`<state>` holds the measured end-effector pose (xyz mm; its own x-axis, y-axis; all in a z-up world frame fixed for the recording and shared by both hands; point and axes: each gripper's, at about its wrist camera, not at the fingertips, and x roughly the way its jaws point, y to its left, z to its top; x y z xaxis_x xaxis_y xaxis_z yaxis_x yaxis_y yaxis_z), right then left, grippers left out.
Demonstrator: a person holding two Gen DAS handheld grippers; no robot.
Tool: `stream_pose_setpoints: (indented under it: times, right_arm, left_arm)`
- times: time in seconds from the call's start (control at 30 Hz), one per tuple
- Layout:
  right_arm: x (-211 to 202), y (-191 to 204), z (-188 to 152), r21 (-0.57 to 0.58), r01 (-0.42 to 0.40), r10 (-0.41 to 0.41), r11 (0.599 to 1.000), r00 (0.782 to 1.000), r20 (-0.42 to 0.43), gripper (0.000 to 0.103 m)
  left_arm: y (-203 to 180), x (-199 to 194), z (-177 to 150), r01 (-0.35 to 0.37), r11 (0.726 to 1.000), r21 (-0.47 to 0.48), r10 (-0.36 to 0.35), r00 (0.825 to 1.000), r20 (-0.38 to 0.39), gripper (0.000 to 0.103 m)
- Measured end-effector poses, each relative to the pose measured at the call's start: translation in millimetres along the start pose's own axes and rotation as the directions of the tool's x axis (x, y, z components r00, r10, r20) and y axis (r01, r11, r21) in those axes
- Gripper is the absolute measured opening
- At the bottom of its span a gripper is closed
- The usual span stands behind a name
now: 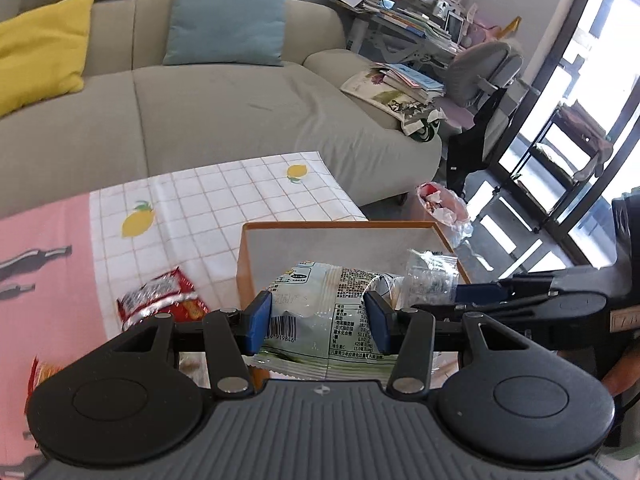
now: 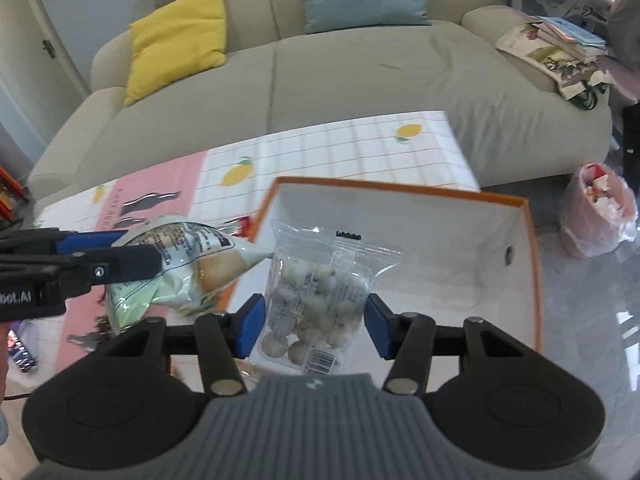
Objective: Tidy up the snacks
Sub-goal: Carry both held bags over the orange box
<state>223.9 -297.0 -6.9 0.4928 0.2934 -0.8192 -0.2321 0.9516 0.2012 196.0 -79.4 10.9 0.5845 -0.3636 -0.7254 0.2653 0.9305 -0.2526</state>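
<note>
**Two packets nearing the box**

Over the near corner of the orange-rimmed white cardboard box (image 2: 524, 248), both grippers are carrying snacks. The left gripper (image 1: 318, 320) is clamping its jaws on a pale green printed snack bag (image 1: 332, 300), which is hanging above the box's left edge. The right gripper (image 2: 314, 326) is pinching a clear plastic packet of round pale candies (image 2: 320, 292) between its jaws, inside the box's outline and above its white floor. The box looks empty apart from what is being held over it.

A red foil snack packet (image 1: 160, 294) is lying on the lemon-print checked tablecloth (image 1: 224, 196) covering the surface, not yet collected.

The risks, as I judge them: the green bag is sitting over the rim, not the interior, so letting go here could tip it back onto the surface. The two grippers are close together, and a sideways drift could knock them together. The clear packet is slippery film, so it may slide out early.
</note>
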Motion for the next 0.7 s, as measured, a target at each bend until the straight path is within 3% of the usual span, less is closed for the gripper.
stream_pose_setpoints:
  times: [0.2, 0.3, 0.53, 0.7]
  right_arm:
    - [42, -33, 11, 0.083, 0.027, -0.018, 0.996, 0.994, -0.111, 0.053]
    - [65, -42, 11, 0.108, 0.035, -0.016, 0.994, 0.984, -0.177, 0.053]
    - [111, -48, 0, 0.141, 0.034, 0.008, 0.989, 0.958, -0.288, 0.053]
    - [136, -41, -4, 0.121, 0.034, 0.009, 0.992, 0.941, -0.338, 0.053]
  left_arm:
    - [-27, 43, -2, -0.101, 0.983, 0.152, 0.106, 0.994, -0.026, 0.057]
    - [-41, 64, -9, -0.119, 0.954, 0.275, 0.140, 0.988, -0.060, 0.057]
    - [-58, 100, -28, -0.138, 0.854, 0.501, 0.221, 0.969, -0.111, 0.057]
    - [-57, 116, -32, -0.120, 0.835, 0.537, 0.241, 0.957, -0.162, 0.057]
